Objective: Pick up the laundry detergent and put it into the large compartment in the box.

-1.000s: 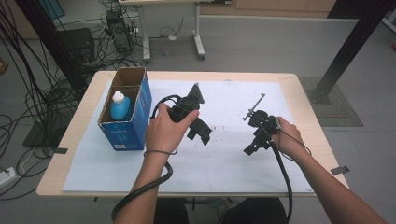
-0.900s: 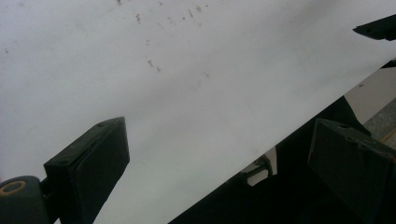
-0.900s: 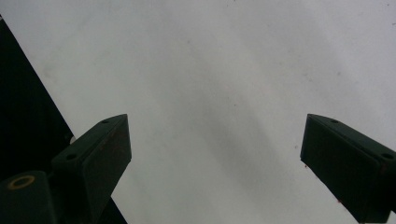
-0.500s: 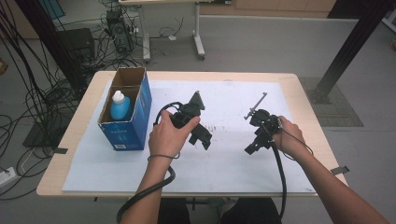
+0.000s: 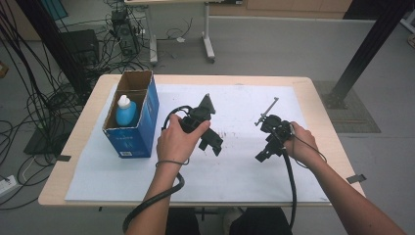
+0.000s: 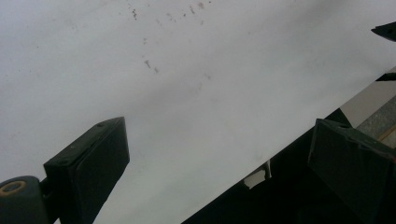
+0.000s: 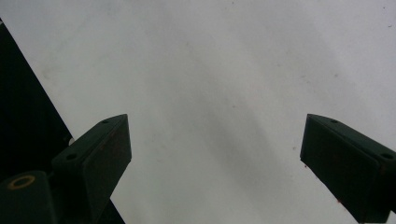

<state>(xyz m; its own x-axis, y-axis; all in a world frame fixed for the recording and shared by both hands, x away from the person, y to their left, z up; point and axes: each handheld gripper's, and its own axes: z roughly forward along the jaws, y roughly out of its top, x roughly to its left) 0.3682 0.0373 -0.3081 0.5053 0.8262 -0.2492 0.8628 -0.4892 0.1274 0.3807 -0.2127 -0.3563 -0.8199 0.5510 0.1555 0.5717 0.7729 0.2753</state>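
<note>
Both grippers hang over the white sheet (image 5: 235, 171) that covers the worktop (image 5: 323, 103). The left gripper (image 5: 215, 145) and the right gripper (image 5: 261, 156) both have their fingers released, wide apart with nothing between them. The blue bottle (image 5: 126, 111) stands upright inside the open cardboard box (image 5: 134, 139) at the left, well apart from the left gripper.

Left tongs (image 5: 213, 145) gaping, right tongs (image 5: 261, 155) — gaping
</note>
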